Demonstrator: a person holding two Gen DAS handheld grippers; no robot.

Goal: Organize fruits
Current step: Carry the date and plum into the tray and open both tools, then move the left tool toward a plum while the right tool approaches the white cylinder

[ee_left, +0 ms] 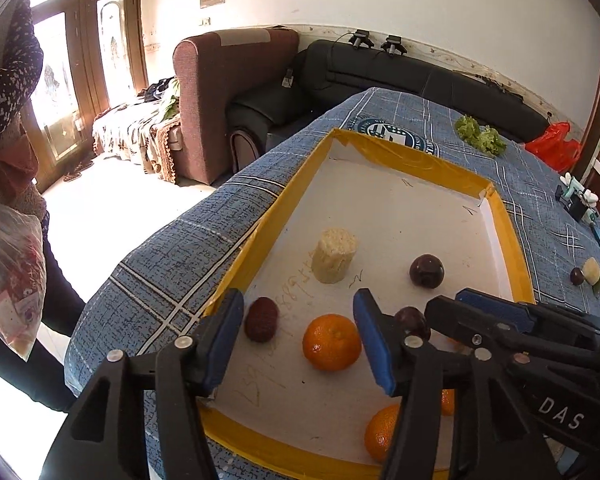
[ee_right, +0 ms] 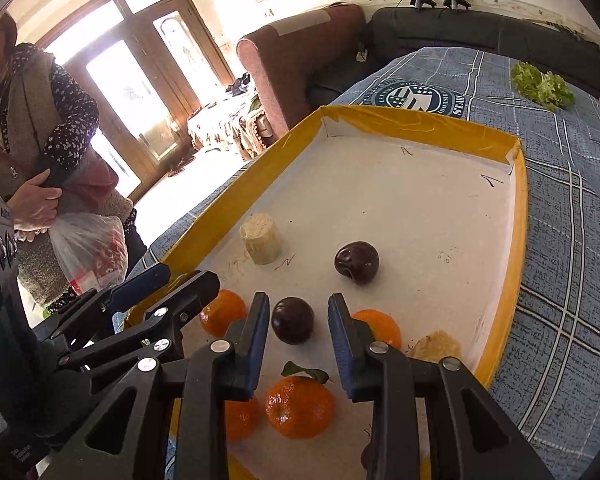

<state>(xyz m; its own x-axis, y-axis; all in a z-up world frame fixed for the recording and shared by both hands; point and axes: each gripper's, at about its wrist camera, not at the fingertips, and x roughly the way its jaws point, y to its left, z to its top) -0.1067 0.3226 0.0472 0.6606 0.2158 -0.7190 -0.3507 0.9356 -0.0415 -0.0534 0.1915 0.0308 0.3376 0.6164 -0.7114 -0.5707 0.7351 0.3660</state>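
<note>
A yellow-rimmed white tray point(ee_left: 388, 146) point(ee_right: 420, 124) lies on the blue checked cloth. It holds several oranges point(ee_left: 331, 342) point(ee_right: 299, 406), dark plums point(ee_left: 427, 271) point(ee_right: 356, 262), a corn piece point(ee_left: 334, 255) point(ee_right: 261, 238) and a dark red berry-like fruit point(ee_left: 261, 318). My left gripper point(ee_left: 298, 340) is open above the tray's near left part, with an orange between its fingers. My right gripper point(ee_right: 298, 340) is open and empty, with a plum point(ee_right: 292, 320) just beyond its fingertips. The right gripper also shows in the left wrist view point(ee_left: 496, 312).
Lettuce point(ee_left: 480, 134) point(ee_right: 542, 84) lies on the cloth beyond the tray. A plum and a pale fruit point(ee_left: 586, 274) lie at the right, near a phone and small objects point(ee_left: 580, 200). A person with a plastic bag point(ee_right: 88, 246) stands left. Sofas stand behind.
</note>
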